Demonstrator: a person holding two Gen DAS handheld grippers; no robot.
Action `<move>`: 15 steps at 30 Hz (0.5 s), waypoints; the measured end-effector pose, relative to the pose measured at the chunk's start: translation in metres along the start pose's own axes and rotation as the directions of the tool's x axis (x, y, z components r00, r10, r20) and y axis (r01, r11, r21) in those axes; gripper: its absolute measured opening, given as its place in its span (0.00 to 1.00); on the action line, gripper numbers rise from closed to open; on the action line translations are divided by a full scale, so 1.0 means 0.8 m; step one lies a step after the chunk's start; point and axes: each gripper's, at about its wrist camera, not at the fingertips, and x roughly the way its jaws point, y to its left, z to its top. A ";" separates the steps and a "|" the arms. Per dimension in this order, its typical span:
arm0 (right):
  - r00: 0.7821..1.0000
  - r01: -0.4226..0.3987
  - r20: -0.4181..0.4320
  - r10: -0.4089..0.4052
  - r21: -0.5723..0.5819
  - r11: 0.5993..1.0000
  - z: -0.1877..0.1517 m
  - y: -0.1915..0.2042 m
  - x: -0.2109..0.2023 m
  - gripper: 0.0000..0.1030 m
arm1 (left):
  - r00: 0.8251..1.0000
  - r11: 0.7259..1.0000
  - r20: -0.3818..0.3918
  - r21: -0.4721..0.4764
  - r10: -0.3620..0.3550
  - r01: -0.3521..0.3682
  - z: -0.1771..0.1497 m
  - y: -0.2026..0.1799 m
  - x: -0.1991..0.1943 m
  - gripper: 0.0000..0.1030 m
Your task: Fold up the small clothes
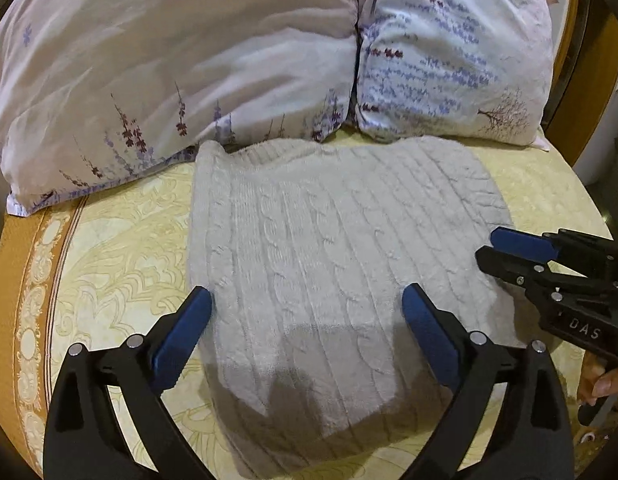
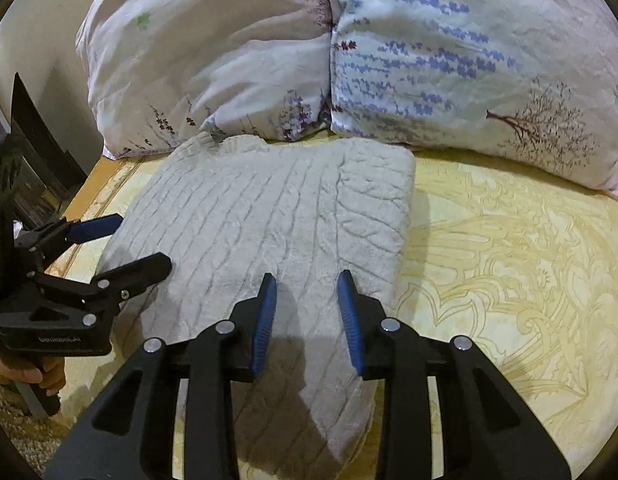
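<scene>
While its ribbed collar points toward the floral pillows (image 1: 237, 60), folded cream cable-knit sweater (image 1: 333, 240) lying lengthwise, left gripper (image 1: 307, 300) spread wide over it, right gripper (image 2: 307, 284) narrower, both empty.

Both tools, right (image 2: 307, 284) and left (image 2: 143, 242), hover spread-fingered over the folded sweater (image 2: 269, 216).

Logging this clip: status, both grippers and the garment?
Left gripper open, right gripper open, both over the sweater. Sweater folded on the bedspread, unheld. Pillows behind it, nothing blocking.
</scene>
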 end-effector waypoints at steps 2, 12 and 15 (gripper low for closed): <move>1.000 0.001 0.003 -0.001 -0.011 1.000 0.000 0.000 0.001 0.32 | 1.000 1.000 -0.006 -0.007 -0.003 0.003 -0.002 0.002 0.003 0.96; 0.999 0.017 0.030 -0.015 -0.048 0.999 0.001 -0.001 0.010 0.32 | 1.000 0.999 -0.029 -0.041 -0.001 0.000 -0.002 0.009 0.023 0.99; 0.999 0.019 0.028 -0.019 -0.033 0.999 0.002 -0.001 0.009 0.32 | 1.000 0.999 -0.018 -0.032 0.009 -0.010 -0.002 0.008 0.024 0.99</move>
